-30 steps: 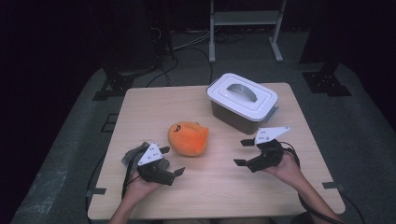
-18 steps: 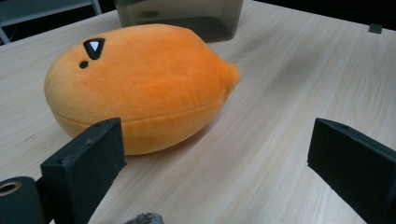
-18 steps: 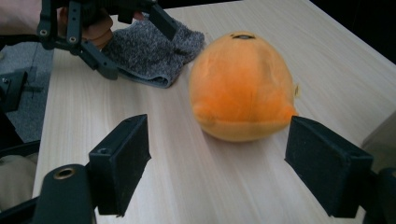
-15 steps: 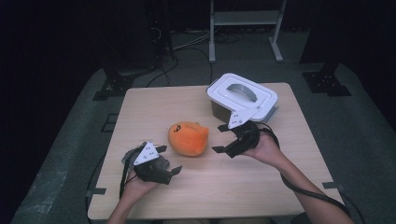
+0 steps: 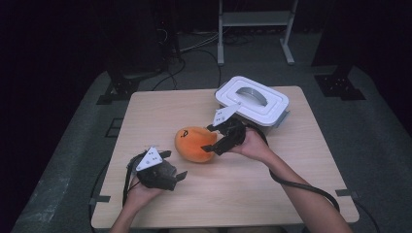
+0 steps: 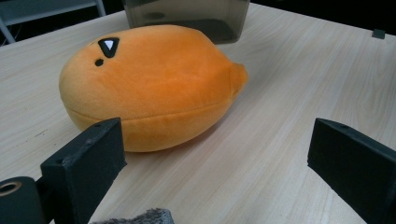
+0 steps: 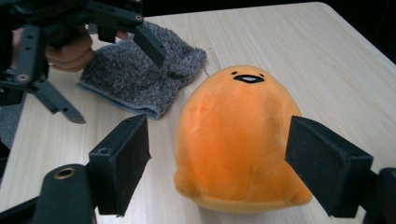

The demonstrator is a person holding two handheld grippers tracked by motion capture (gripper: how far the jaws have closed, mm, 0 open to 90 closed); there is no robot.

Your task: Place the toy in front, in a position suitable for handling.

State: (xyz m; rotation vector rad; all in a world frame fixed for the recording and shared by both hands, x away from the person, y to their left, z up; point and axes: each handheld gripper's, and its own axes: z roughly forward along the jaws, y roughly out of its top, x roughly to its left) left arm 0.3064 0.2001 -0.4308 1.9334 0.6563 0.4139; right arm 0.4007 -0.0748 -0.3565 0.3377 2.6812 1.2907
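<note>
One orange plush toy (image 5: 195,143), one lidded box (image 5: 252,101), one grey cloth (image 7: 142,82).

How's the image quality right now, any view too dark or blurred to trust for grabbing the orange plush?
High view: surroundings black, table evenly lit, orange plush clear, right gripper slightly soft. Left gripper view: plush sharp, its near jaws soft, dark container cropped at the top. Right gripper view: plush well lit, sharp, no glare; grey cloth and left gripper behind are readable.

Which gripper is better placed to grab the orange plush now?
Right. The right gripper has its jaws open on either side of the orange plush, ready to close. The left gripper sits apart from it, jaws open over bare table.
</note>
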